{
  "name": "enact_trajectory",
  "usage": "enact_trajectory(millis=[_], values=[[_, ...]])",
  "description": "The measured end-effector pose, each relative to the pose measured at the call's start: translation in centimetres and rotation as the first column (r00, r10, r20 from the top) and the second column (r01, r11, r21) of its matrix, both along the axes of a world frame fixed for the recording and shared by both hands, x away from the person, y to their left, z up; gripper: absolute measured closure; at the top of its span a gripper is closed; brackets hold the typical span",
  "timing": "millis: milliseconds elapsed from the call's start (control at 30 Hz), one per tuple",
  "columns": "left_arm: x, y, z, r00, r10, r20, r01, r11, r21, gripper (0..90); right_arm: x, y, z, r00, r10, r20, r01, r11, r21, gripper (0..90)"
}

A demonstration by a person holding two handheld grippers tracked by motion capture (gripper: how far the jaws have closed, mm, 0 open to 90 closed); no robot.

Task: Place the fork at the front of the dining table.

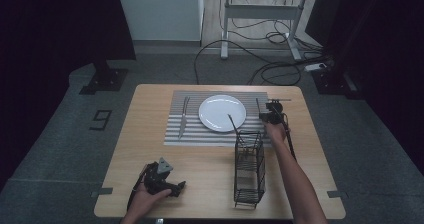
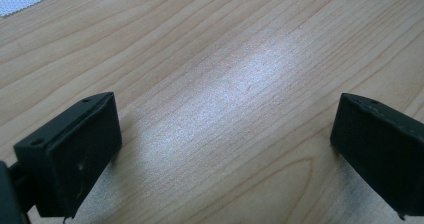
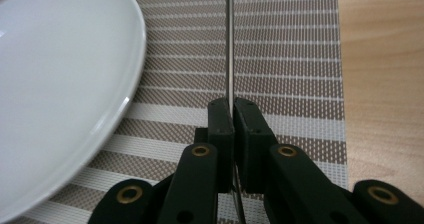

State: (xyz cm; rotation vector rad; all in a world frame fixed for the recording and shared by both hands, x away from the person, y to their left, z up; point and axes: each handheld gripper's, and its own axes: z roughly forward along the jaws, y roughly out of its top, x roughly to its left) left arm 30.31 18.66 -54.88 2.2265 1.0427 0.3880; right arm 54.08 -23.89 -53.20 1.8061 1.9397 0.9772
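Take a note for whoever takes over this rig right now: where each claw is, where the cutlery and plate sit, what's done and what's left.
Right claw: shut on a thin metal utensil, held over the striped placemat just right of the white plate.
Left claw: open, nothing between its jaws, low over the bare table at the near left.
Done: plate centred on the mat, two utensils laid left of it.
Left, likely: set the held utensil down right of the plate. One more utensil sticks out of the wire caddy.
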Motion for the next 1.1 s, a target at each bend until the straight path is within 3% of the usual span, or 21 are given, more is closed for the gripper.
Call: enact_trajectory(millis=[100, 400, 633, 900, 1100], values=[[0.0, 0.0, 0.0, 1.0, 0.0, 0.0, 0.0, 1.0, 0.001, 0.0, 0.19, -0.03, -0.7, 0.9998, -0.006, -0.021, 0.006, 1.0, 0.001, 86.2], [0.0, -0.01, 0.0, 1.0, 0.001, 0.0, -0.001, 1.0, 0.001, 0.0, 0.46, 0.25, -0.99, 0.9996, -0.029, 0.001, 0.029, 0.9987, 0.042, 86.4], [0.0, 0.0, 0.0, 1.0, 0.0, 0.0, 0.0, 1.0, 0.0, 0.0, 0.51, 0.37, -1.14, 0.9994, -0.031, 0.013, 0.03, 0.9985, 0.047, 85.7], [-0.02, 0.0, 0.0, 1.0, 0.0, 0.0, 0.0, 1.0, 0.0, 0.0, 0.36, -0.05, -0.74, 0.9991, -0.031, 0.028, 0.031, 0.9995, -0.003, 79.4], [-0.03, 0.02, 0.0, 1.0, 0.0, 0.0, 0.0, 1.0, 0.0, 0.0, 0.21, -0.53, -0.83, 0.9999, -0.015, 0.008, 0.015, 0.9999, 0.001, 77.0]])
